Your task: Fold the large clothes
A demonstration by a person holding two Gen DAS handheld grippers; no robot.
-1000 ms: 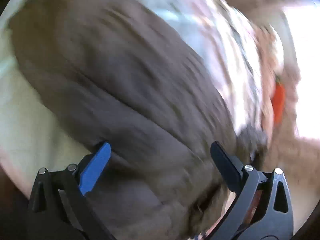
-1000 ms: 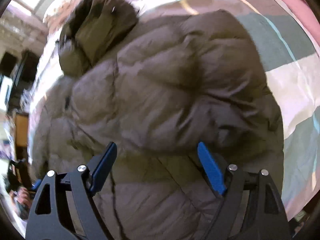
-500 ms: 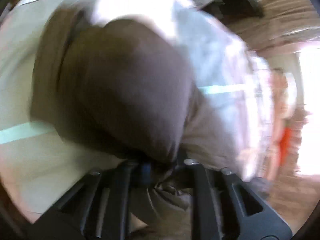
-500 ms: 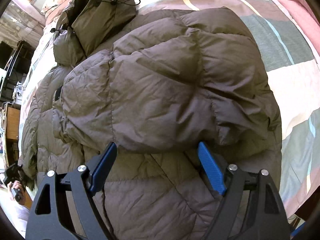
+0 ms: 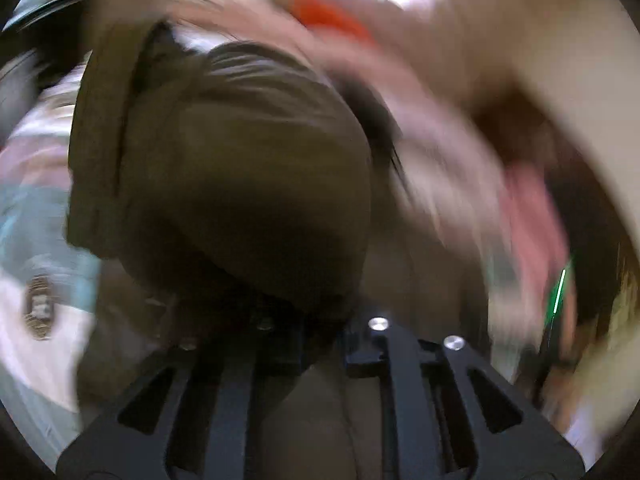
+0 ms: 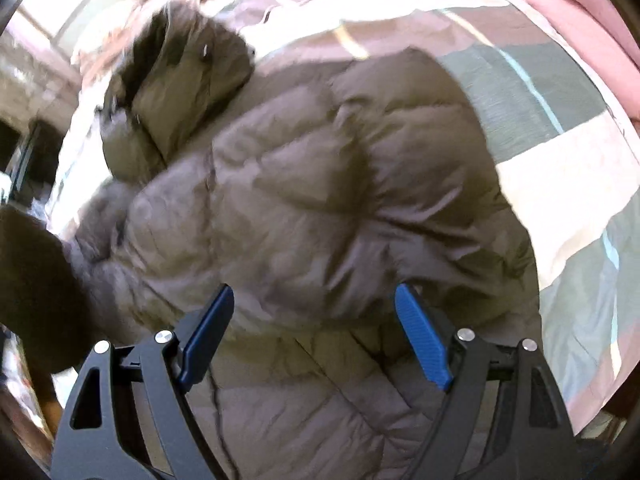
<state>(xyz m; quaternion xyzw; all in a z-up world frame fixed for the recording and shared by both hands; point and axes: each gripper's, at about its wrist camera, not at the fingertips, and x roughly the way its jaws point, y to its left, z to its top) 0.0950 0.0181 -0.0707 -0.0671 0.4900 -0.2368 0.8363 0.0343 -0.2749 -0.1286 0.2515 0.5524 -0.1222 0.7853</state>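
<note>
The left gripper [image 5: 304, 332] is pinched on a lifted sleeve [image 5: 240, 184], while the right gripper [image 6: 316, 336] hangs open over the coat [image 6: 320, 208], which lies near-to-far on the bed [image 6: 560, 152].

home bedroom | patchwork bedspread [image 6: 560, 160] | pink quilt [image 6: 580, 12]

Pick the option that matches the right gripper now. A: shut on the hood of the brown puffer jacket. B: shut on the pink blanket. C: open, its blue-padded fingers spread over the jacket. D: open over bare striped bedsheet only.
C: in the right wrist view the right gripper has its blue-padded fingers wide apart, holding nothing, with the brown quilted puffer jacket lying beneath and between them.
</note>
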